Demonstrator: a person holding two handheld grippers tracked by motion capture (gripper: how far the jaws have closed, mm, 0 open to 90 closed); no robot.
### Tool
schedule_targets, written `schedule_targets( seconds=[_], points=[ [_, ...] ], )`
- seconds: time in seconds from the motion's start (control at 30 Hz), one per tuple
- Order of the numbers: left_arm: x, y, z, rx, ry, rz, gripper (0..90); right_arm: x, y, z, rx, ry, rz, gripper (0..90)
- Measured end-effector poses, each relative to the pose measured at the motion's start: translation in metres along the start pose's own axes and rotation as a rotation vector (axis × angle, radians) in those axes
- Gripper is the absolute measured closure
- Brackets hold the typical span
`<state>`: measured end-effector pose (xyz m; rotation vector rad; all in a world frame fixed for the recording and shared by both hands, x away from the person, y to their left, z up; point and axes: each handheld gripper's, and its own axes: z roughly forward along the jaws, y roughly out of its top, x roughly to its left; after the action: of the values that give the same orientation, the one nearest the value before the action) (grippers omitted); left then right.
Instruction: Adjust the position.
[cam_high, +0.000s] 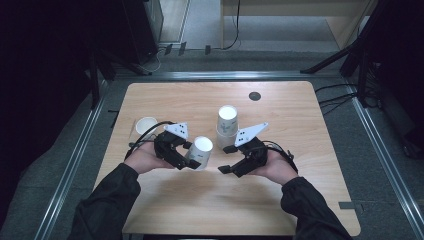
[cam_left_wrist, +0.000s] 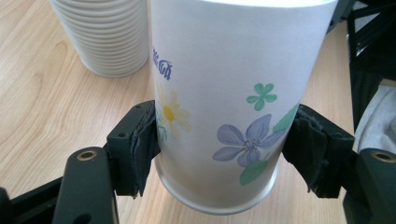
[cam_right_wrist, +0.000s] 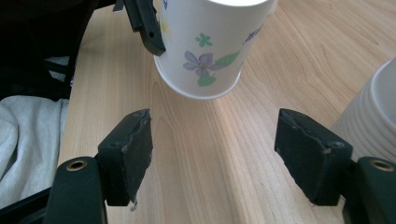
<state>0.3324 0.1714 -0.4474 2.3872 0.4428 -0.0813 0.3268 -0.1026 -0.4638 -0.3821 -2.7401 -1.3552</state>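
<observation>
white paper cup (cam_high: 201, 151) with printed flowers, clamped near its base between the pads of the left gripper (cam_high: 192, 159); seen just left of centre in the high view. in the left gripper view the cup (cam_left_wrist: 229, 102) fills the middle, both pads pressed flat against its sides, its bottom rim clear of the worktop (cam_left_wrist: 42, 107). the cup looks tilted in the high view, mouth facing up and toward the right.

right gripper (cam_high: 226, 159) sits just right of the cup, jaws spread apart with nothing between them; in the right gripper view only bare wood lies between the pads (cam_right_wrist: 135, 140), and the held cup (cam_right_wrist: 210, 51) hangs at the upper centre, well beyond the jaw tips.

stack of paper cups (cam_high: 227, 125) stands upright above and right of the held cup, near the centre of the light wood worktop (cam_high: 200, 200). a single cup (cam_high: 145, 126) sits at the left edge of the worktop, behind the left hand (cam_high: 142, 159). small dark round disc (cam_high: 255, 96) toward the upper right of the worktop.
</observation>
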Motion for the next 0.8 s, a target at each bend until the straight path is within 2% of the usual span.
schedule_targets(
  seconds=[0.07,0.1,0.2,0.23,0.33,0.47,0.6,0.63,0.67,0.8],
  points=[
    [0.001,0.001,-0.001,0.016,-0.002,0.011,29.7,0.001,0.000,-0.001,-0.006,-0.002,0.005,28.4],
    [0.003,0.004,-0.003,0.048,-0.008,0.009,29.6,0.003,0.000,-0.003,-0.027,-0.005,0.003,28.8],
    [0.005,0.008,-0.005,0.057,-0.003,0.013,29.6,0.003,0.002,-0.005,-0.048,-0.016,0.007,28.8],
    [0.006,0.012,-0.006,0.070,-0.013,0.016,29.6,0.003,0.002,-0.005,-0.055,-0.017,0.012,28.8],
    [0.005,0.017,-0.005,0.109,0.000,0.037,29.4,0.002,0.003,-0.005,-0.070,-0.016,0.012,28.8],
    [0.004,0.017,-0.001,0.126,0.011,0.041,29.2,0.002,0.002,-0.003,-0.066,-0.017,0.018,28.6],
    [0.000,0.014,0.007,0.183,0.020,0.053,29.2,0.004,0.001,-0.001,-0.073,-0.018,0.023,28.6],
    [0.000,0.014,0.007,0.183,0.020,0.053,29.2,0.004,0.001,-0.001,-0.073,-0.018,0.023,28.6],
    [-0.001,0.014,0.011,0.210,0.024,0.060,29.2,0.005,0.001,0.001,-0.069,-0.017,0.018,28.6],
    [-0.003,0.015,0.016,0.236,0.023,0.075,29.1,0.007,0.002,0.004,-0.066,-0.014,0.011,28.6]
  ],
)
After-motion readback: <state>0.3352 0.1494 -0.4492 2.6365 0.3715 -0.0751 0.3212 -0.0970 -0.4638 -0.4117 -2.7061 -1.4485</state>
